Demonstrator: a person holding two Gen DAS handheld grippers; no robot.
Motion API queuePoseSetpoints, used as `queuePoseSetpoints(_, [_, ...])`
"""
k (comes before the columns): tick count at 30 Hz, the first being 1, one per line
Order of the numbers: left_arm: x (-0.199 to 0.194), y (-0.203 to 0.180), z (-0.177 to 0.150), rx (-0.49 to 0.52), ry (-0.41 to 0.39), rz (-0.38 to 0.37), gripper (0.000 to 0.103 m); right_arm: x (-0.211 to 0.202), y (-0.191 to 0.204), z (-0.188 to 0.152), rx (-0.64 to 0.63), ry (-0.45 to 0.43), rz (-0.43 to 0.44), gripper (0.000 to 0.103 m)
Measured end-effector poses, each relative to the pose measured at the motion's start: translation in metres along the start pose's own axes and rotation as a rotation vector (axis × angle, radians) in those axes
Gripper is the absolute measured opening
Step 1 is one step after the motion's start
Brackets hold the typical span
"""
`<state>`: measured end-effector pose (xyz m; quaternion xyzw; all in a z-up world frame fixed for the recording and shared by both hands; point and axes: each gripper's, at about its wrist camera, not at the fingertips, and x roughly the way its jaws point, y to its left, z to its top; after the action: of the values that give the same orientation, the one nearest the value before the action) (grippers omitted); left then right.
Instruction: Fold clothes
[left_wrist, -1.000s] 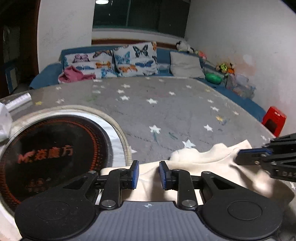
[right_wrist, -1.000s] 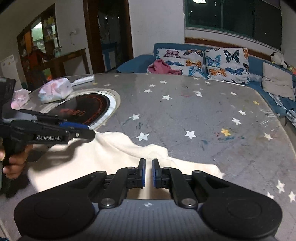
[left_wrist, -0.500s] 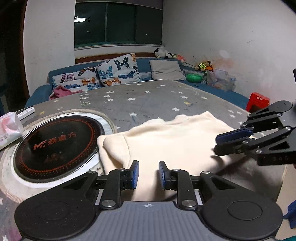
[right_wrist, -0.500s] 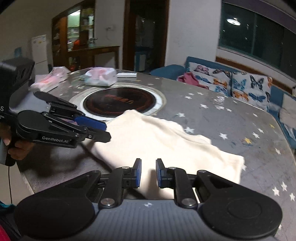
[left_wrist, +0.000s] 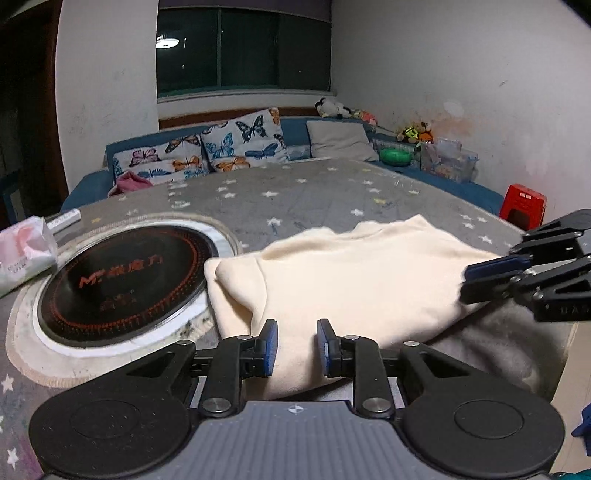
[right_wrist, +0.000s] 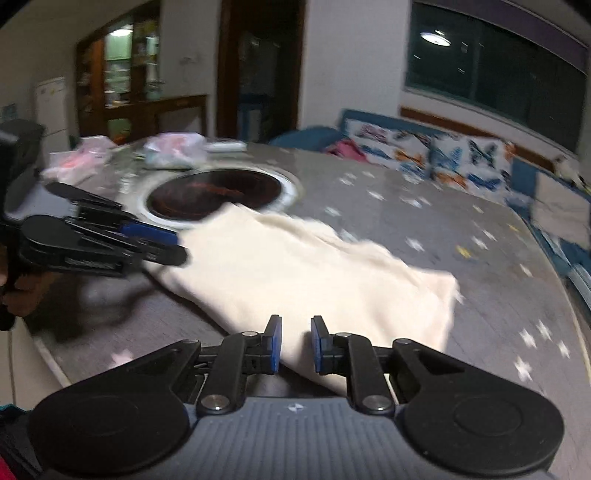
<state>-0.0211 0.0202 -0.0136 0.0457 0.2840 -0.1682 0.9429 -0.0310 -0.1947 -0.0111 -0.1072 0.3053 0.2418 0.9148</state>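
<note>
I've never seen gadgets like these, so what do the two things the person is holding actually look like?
Each hand-held gripper, left and right, is black plastic: two round side discs, jointed linkage arms with silver pivot screws, a ribbed grey top, and two fingers with blue pads. White lettering, too blurred to read, marks the left one's side.

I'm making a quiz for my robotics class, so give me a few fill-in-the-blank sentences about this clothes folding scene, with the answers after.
1. The garment lying on the table is ____ in colour.
2. The grey tablecloth is printed with small ____.
3. The round black induction cooktop set into the table carries ____ markings.
4. The cushions on the blue sofa are printed with ____.

Missing words: cream; stars; orange; butterflies
</note>
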Motion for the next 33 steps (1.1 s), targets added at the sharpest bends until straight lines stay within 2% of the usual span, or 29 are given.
queuePoseSetpoints(3, [0.000,0.000,0.001,-0.007,0.003,0.000,0.026,-0.001,-0.011,-0.008,0.046,0.022,0.008,0.015])
queuePoseSetpoints(8, [0.000,0.001,0.001,-0.017,0.010,-0.002,0.026,-0.008,-0.026,0.004,0.069,-0.009,-0.010,0.015])
queuePoseSetpoints(12, [0.000,0.001,0.001,-0.017,0.010,0.000,0.026,0.008,-0.041,0.007,0.103,0.006,-0.046,0.015])
queuePoseSetpoints(14, [0.001,0.001,0.001,-0.021,0.012,-0.001,0.026,0.018,-0.049,0.002,0.137,0.036,-0.039,0.015])
queuePoseSetpoints(16, [0.001,0.001,0.001,-0.022,0.014,-0.001,0.026,0.017,-0.055,0.001,0.167,0.031,-0.022,0.014])
queuePoseSetpoints(24, [0.001,0.003,0.002,-0.031,0.019,-0.002,0.026,0.038,-0.063,0.027,0.123,0.028,-0.049,0.015])
queuePoseSetpoints(28, [0.001,0.004,0.002,-0.035,0.021,-0.004,0.026,0.058,-0.070,0.030,0.116,0.058,-0.066,0.015])
queuePoseSetpoints(33, [0.002,0.004,0.003,-0.038,0.027,-0.007,0.026,0.061,-0.076,0.032,0.145,0.063,-0.067,0.015])
